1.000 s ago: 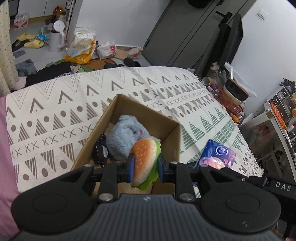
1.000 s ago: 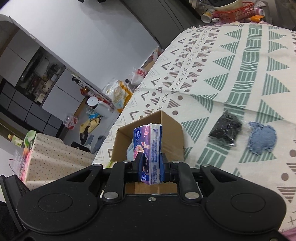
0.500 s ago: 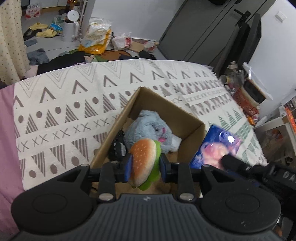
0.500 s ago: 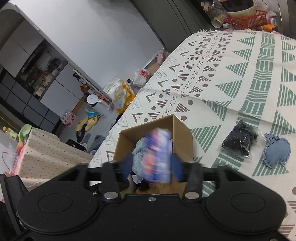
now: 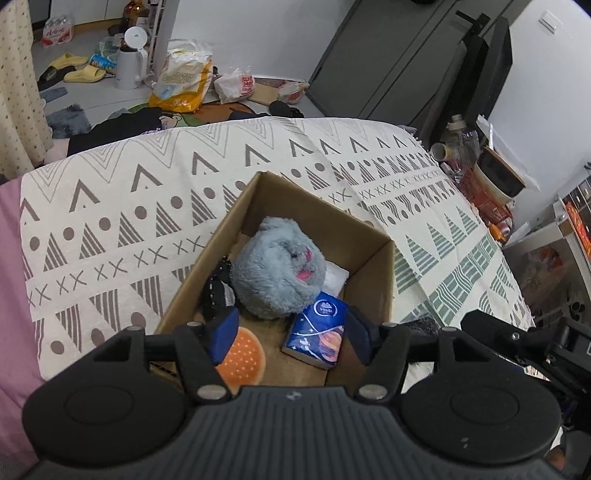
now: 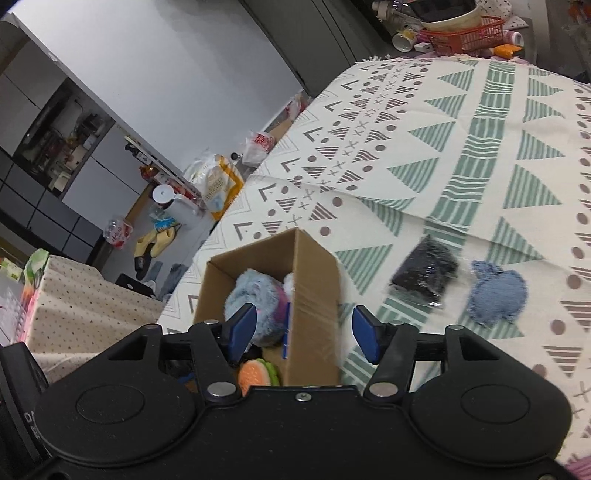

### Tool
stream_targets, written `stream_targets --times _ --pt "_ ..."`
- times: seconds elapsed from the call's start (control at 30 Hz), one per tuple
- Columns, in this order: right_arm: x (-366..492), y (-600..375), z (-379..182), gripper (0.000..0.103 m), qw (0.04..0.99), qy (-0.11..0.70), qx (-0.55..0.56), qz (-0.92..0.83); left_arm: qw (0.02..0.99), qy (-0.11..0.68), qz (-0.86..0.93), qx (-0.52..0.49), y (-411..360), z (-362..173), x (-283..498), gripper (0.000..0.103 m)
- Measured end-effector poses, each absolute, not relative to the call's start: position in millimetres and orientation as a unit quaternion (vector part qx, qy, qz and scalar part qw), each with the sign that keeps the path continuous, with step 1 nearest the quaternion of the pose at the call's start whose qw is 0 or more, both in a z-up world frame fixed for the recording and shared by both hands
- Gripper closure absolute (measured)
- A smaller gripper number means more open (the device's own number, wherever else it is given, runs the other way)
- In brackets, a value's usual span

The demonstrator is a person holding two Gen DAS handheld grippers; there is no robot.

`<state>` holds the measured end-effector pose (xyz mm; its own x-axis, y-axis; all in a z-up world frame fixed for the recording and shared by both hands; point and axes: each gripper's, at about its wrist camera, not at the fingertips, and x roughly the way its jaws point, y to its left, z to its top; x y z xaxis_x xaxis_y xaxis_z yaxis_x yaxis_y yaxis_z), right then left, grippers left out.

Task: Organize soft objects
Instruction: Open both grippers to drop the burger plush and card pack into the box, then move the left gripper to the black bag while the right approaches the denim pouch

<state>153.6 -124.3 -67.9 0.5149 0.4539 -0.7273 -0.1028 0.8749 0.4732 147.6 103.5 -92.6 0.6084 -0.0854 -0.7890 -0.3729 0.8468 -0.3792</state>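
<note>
A cardboard box (image 5: 373, 266) sits on the patterned bedspread (image 5: 110, 206). In it lie a grey plush toy (image 5: 277, 273), a blue tissue pack (image 5: 317, 336), a burger plush (image 5: 243, 360) and a black item (image 5: 216, 291). My left gripper (image 5: 291, 338) is open and empty just above the box. My right gripper (image 6: 303, 332) is open and empty over the box's (image 6: 314, 295) right wall; the grey plush (image 6: 255, 295) and burger plush (image 6: 256, 371) show there. A black bagged item (image 6: 424, 271) and a blue denim piece (image 6: 496, 293) lie on the bedspread to the right.
The floor beyond the bed holds a yellow bag (image 5: 183, 86), slippers (image 5: 79, 72) and a white kettle (image 5: 129, 61). A red basket with clutter (image 6: 461, 33) stands past the bed's far end. A dotted cloth-covered surface (image 6: 74, 314) lies at left.
Both grippers opened. The burger plush dropped from the left gripper into the box, and the tissue pack dropped from the right gripper into the box.
</note>
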Motion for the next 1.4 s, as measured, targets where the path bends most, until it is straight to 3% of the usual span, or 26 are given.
stream_targets --times 0.1,0.2,0.53,0.73,1.4 --pt "151 -138 -64 0.041 0.851 0.469 0.178 0.156 0.862 0.432 0.082 -0.254 96 -88 147 0.039" --pt "149 -156 -58 0.038 0.854 0.469 0.173 0.144 0.864 0.43 0.081 -0.25 88 -84 147 0.031" --pt "147 -206 -54 0.024 0.861 0.456 0.183 0.131 0.88 0.419 0.059 -0.216 51 -67 147 0.029" --pt "151 -232 -89 0.024 0.845 0.463 0.242 0.11 0.884 0.422 0.052 -0.196 35 -64 144 0.029" --pt "159 -275 -121 0.022 0.824 0.473 0.3 0.085 0.891 0.432 0.043 -0.133 -27 -53 183 0.029"
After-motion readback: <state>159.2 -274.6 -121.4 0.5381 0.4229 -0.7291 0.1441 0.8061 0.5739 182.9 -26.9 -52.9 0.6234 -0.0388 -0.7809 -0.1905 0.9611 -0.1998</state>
